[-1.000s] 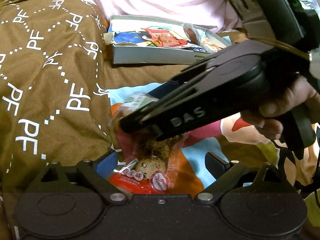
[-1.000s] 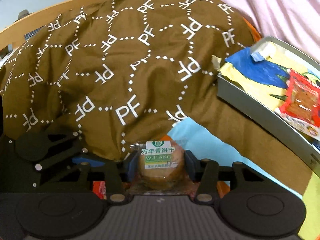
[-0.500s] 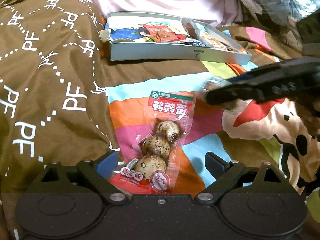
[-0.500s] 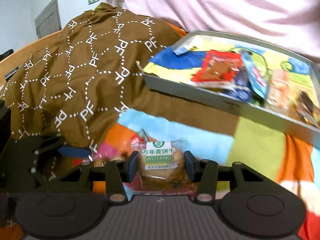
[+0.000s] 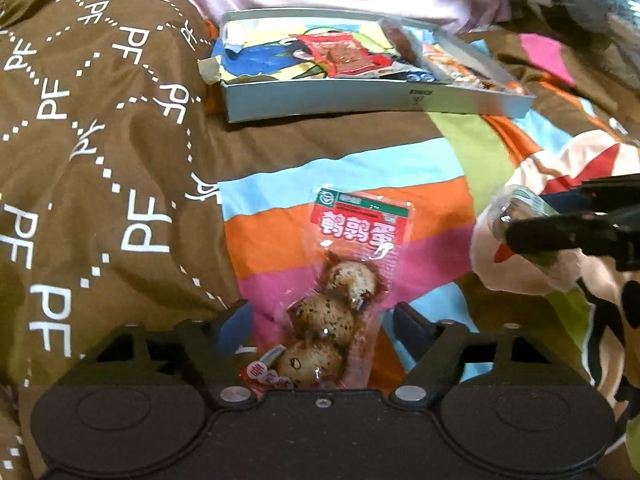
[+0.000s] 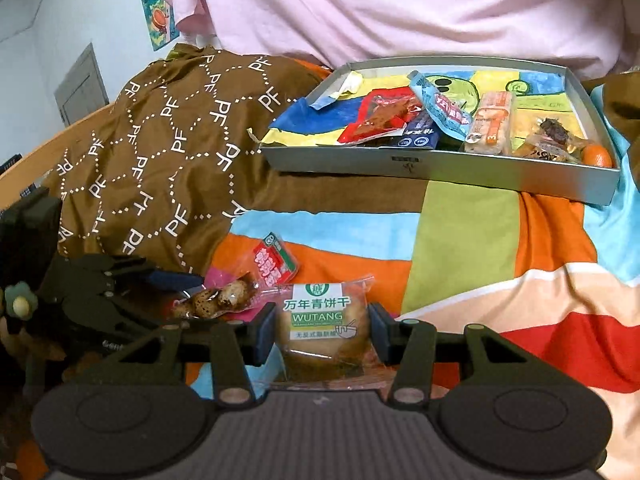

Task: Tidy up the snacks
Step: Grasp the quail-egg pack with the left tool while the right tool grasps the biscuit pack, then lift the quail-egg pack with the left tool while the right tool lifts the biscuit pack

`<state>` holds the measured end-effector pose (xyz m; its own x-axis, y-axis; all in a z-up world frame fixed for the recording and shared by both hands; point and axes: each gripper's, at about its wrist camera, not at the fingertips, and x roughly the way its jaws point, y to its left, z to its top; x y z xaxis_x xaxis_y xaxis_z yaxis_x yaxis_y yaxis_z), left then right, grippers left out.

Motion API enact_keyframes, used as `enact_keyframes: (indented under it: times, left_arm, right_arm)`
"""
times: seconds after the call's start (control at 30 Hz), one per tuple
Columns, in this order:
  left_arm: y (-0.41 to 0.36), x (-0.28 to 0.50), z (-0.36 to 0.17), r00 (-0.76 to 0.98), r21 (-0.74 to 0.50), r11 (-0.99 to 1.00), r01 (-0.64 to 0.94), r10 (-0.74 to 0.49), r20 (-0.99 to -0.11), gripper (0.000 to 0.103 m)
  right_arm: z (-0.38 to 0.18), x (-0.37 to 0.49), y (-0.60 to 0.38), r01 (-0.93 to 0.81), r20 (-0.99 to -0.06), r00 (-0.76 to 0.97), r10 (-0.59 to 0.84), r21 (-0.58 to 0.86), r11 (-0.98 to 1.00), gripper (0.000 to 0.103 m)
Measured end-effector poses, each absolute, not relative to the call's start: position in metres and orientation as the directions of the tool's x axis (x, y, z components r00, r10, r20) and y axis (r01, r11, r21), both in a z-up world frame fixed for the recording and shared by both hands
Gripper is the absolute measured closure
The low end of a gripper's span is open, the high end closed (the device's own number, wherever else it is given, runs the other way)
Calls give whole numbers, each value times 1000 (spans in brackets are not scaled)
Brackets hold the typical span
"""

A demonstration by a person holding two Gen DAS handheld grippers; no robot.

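- Step in hand: moving loose snack packs from the bed into the tray (image 6: 440, 176). The tray lies on the bedding at about 1 o'clock in the right wrist view and already holds several packs.
- Right claw (image 6: 322, 330): closed to a medium width on the biscuit pack (image 6: 324, 320). Both pads press the pack's sides, and the pack sits square between them, label facing the camera.
- Left claw (image 5: 320, 326): its jaws are closing. The quail egg pack (image 5: 344, 292) lies between the fingers, its lower end at the claw's throat and its red label pointing toward 12 o'clock. The pads do not appear to press it yet; gaps show on both sides.
- The quail egg pack rests flat on the striped bedding (image 5: 400, 168), at 6 o'clock of the tray and well apart from it.
- A brown quilt (image 5: 100, 140) is heaped at 9 o'clock of the egg pack, clear of the route to the tray.
- Next move, right side: carry the biscuit pack toward 1 o'clock, over the tray's near wall, and release it on a free patch of the tray floor.
- Next move, left side: finish closing on the egg pack across its narrow width, then lift it. The film is slippery and the eggs are lumpy, so a grip on the eggs themselves is likely the firmer one.
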<state>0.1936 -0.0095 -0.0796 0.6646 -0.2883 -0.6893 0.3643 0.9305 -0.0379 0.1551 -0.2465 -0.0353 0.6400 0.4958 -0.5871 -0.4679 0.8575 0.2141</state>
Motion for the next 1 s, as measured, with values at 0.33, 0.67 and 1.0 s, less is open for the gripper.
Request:
enact_keyframes:
  times: [0.33, 0.67, 1.0]
  left_arm:
    - [-39, 189, -73, 659, 30, 958, 287, -175, -731, 46]
    - [-43, 179, -72, 650, 20, 969, 247, -150, -745, 47]
    - [-38, 179, -74, 660, -17, 971, 238, -175, -730, 49]
  right_arm:
    - [-38, 153, -249, -466, -588, 633, 504, 232, 854, 50]
    - [-40, 152, -251, -449, -594, 638, 491, 231, 863, 50]
    - [-48, 156, -249, -442, -605, 637, 478, 221, 869, 50]
